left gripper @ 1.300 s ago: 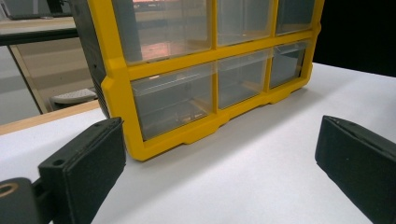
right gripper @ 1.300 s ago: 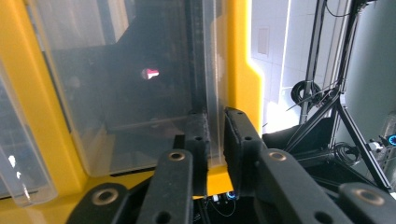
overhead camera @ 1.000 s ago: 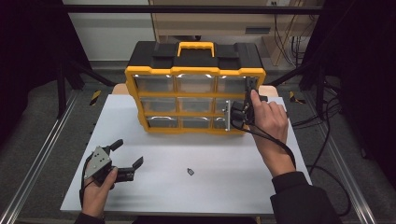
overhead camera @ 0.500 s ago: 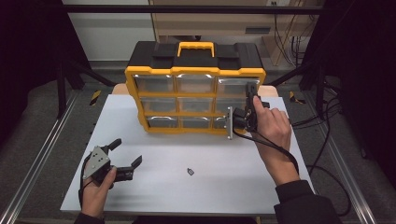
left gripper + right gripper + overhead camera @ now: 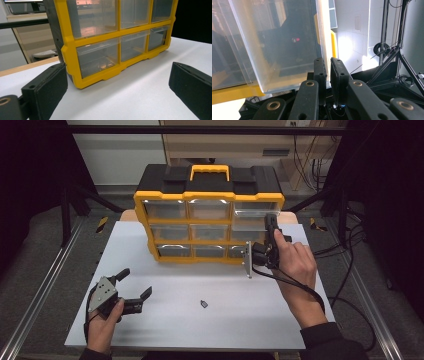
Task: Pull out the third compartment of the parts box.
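The white table carried a yellow and black organizer box with clear drawers, standing at the far middle part of the table. Its top right drawer was pulled partly out of the frame, toward the person. In the right gripper view this clear drawer was seen from very near, and its thin front edge went down between the two black fingers. The right gripper was at the right front corner of the box, and its fingers were almost fully closed and pressed on that drawer edge. The left gripper rested low at the near left part of the table, well apart from the box, with its fingers wide apart and nothing between them. A small dark part lay alone on the table, between the two hands.
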`<action>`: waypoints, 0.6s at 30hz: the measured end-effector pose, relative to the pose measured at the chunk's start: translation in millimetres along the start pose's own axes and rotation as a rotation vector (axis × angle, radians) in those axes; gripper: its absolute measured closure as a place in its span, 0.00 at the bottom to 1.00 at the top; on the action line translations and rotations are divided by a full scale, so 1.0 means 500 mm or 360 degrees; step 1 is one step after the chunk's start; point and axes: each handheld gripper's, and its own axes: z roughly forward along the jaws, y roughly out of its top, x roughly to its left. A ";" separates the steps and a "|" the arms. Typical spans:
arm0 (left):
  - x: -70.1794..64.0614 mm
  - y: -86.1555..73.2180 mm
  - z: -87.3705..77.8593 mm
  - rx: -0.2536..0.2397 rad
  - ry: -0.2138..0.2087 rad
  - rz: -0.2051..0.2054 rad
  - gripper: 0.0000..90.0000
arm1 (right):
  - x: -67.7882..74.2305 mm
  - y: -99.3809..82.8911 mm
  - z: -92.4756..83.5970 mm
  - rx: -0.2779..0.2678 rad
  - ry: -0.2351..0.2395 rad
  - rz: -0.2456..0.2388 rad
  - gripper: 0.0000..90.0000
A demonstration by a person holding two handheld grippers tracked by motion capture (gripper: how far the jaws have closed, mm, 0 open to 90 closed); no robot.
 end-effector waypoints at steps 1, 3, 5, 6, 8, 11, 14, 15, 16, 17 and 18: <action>0.000 0.000 0.001 0.0003 -0.0001 0.0000 0.02 | 0.000 0.000 -0.001 -0.0011 -0.0003 0.0003 0.93; -0.001 -0.002 0.001 0.0008 -0.0002 0.0000 0.02 | -0.002 0.000 -0.005 -0.0008 0.0004 -0.0007 0.93; 0.000 -0.001 -0.001 0.0002 0.0000 -0.0003 0.02 | -0.004 0.001 -0.010 -0.0006 0.0008 0.0001 0.93; 0.000 -0.001 -0.002 0.0000 0.0002 -0.0004 0.02 | -0.005 0.001 -0.015 -0.0004 0.0011 0.0001 0.93; 0.001 -0.001 -0.002 -0.0001 0.0005 -0.0005 0.02 | -0.005 0.001 -0.018 -0.0008 0.0010 -0.0011 0.93; 0.000 0.000 -0.002 -0.0003 0.0003 -0.0003 0.02 | -0.008 0.001 -0.027 -0.0004 0.0016 -0.0013 0.93; -0.001 0.000 0.000 -0.0001 -0.0001 0.0000 0.02 | -0.009 0.000 -0.034 -0.0012 0.0017 -0.0023 0.93; -0.001 0.000 0.000 0.0002 -0.0001 0.0002 0.02 | -0.011 -0.001 -0.037 -0.0011 0.0018 -0.0029 0.93; -0.001 -0.001 0.000 0.0004 -0.0001 0.0002 0.02 | -0.011 0.000 -0.039 -0.0011 0.0020 -0.0024 0.93; -0.001 -0.001 0.000 0.0005 0.0001 0.0000 0.02 | -0.012 0.000 -0.041 -0.0012 0.0022 -0.0028 0.94; 0.000 -0.001 -0.001 0.0003 0.0002 -0.0002 0.02 | -0.012 0.001 -0.043 -0.0010 0.0023 -0.0033 0.94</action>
